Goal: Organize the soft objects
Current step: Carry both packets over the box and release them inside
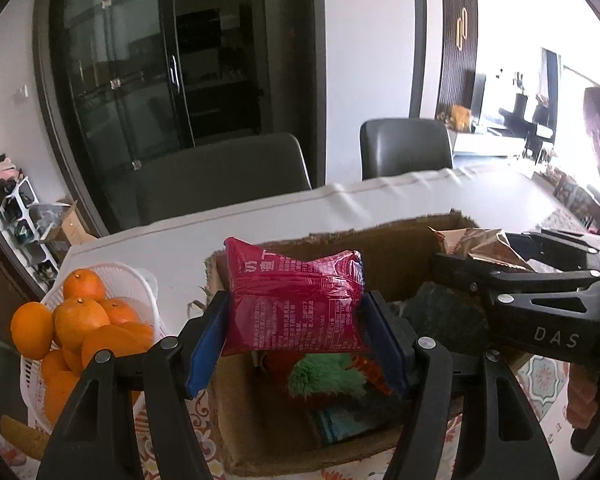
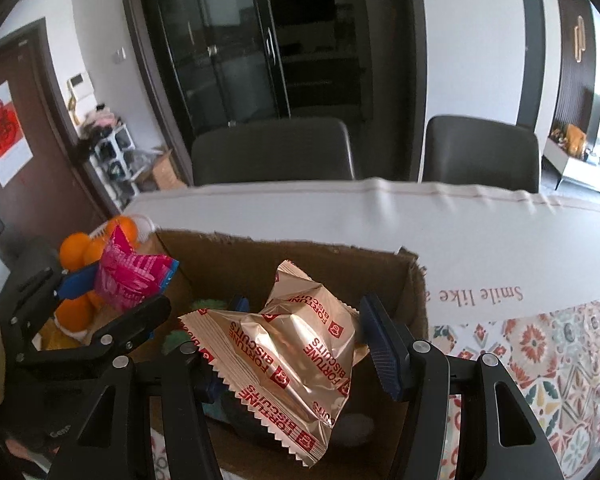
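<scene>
My left gripper (image 1: 296, 328) is shut on a pink snack packet (image 1: 296, 304) and holds it over the open cardboard box (image 1: 380, 248). My right gripper (image 2: 300, 344) is shut on a gold biscuit packet (image 2: 292, 352) over the same box (image 2: 240, 256). In the left wrist view the right gripper (image 1: 540, 280) comes in from the right with the gold packet (image 1: 476, 246). In the right wrist view the left gripper (image 2: 120, 292) holds the pink packet (image 2: 132, 276) at the left. Inside the box lie a green and orange plush toy (image 1: 328, 372) and a dark soft item (image 1: 444, 316).
A white basket (image 1: 140, 284) of oranges (image 1: 80, 316) stands left of the box. The table carries a white cloth (image 2: 420, 220) at the back and a patterned cloth (image 2: 560, 352) at the front. Two dark chairs (image 2: 272, 152) stand behind the table.
</scene>
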Tool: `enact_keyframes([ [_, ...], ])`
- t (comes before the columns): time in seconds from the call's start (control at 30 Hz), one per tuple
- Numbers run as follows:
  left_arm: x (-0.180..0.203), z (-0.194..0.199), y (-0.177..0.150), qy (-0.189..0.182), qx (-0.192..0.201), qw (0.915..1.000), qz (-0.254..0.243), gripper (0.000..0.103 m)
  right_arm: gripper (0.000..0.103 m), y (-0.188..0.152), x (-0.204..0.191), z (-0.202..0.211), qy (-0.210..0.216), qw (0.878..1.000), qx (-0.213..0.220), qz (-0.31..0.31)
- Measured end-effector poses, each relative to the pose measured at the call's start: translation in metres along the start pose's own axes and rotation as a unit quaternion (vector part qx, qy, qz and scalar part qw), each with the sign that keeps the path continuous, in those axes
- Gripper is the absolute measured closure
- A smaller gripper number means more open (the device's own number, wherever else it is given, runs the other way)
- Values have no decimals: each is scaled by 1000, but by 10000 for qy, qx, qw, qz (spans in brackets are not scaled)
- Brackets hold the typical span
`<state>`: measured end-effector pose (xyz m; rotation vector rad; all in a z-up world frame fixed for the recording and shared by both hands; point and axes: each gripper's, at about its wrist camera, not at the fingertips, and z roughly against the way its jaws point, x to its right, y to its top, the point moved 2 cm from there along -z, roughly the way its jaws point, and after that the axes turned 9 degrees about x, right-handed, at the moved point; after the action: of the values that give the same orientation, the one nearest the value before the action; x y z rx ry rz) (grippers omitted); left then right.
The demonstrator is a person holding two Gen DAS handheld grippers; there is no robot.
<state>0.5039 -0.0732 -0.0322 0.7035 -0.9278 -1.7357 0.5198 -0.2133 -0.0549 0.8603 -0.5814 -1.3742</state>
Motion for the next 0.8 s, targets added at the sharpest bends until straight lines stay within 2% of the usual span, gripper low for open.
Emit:
enact_keyframes([
  [0.2,2,-9,-5,-18,-236,9994,-241,29,44,-6,1,-17,177,9989,-438,42],
  [0.4,4,-4,-6,46,-162,9991,-400,15,25,-10,-4,-19,354,9973,-639,33],
  [0.5,4,1,-6,133,-101,9987,-478,10,25,-9,-6,-15,367,9975,-595,82],
  [0.6,2,6,-5,158,-77,9986,-490,10,21,-7,-8,-10,394,9978,-531,83],
  [0.8,-1,23,-3,224,-4,9989,-404,8,20,-4,-13,8,339,9988,-353,78],
])
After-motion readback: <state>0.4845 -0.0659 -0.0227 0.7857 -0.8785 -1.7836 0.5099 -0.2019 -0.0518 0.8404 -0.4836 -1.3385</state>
